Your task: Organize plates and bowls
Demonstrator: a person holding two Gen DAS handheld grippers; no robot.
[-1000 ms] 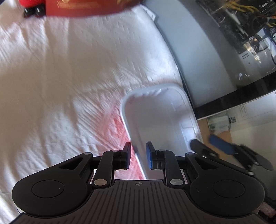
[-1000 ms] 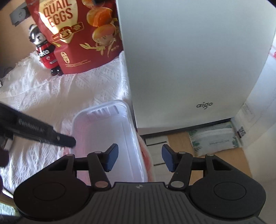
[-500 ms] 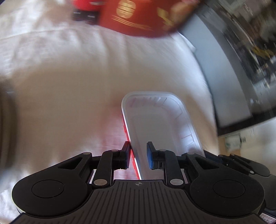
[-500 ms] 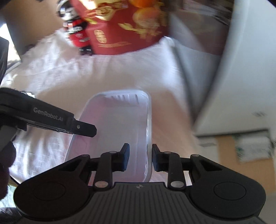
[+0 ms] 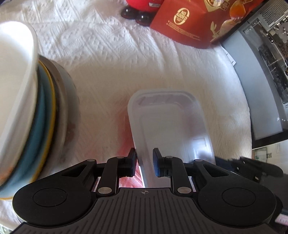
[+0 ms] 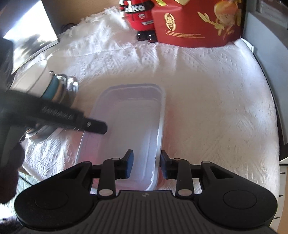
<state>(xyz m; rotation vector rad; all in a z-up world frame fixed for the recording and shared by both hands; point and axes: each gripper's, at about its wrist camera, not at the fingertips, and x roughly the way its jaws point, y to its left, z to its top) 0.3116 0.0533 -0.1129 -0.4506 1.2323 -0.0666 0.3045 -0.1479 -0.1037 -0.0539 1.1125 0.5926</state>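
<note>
In the left wrist view, the left tongs (image 5: 144, 162) grip the left wall of the clear tray (image 5: 169, 115), centre frame; the stack of plates and bowls (image 5: 36, 108) stands left. In the right wrist view, the right tongs (image 6: 146, 164) straddle the tray's right wall, not clearly clamping. Keep both sides level when moving.

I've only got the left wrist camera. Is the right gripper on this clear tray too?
Observer: Yes. The right gripper straddles the right long wall of the tray, near its close end, though a gap shows beside the inner pad.
Operator: And those black feet beside the red pouch, what are they?
Observer: They belong to a red toy figure with white lettering on its chest, standing just left of the red pouch.
</note>
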